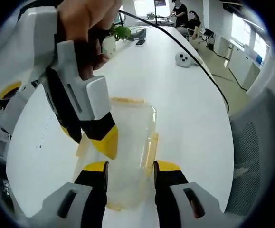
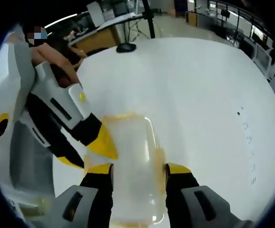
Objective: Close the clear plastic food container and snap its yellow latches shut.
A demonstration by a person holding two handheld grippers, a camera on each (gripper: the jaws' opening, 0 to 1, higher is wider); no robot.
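White desk (image 1: 184, 109) in an office carries the clear plastic food container (image 1: 128, 142), lid on, near its edge. Left gripper (image 1: 130, 167) and right gripper (image 2: 138, 167) both straddle it, jaws parted wide; yellow latches (image 1: 152, 146) along its sides.

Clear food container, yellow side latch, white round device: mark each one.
clear food container (image 1: 128, 142), left gripper view, lid top.
yellow side latch (image 1: 152, 148), left gripper view, latch middle.
white round device (image 1: 183, 59), left gripper view, its body.
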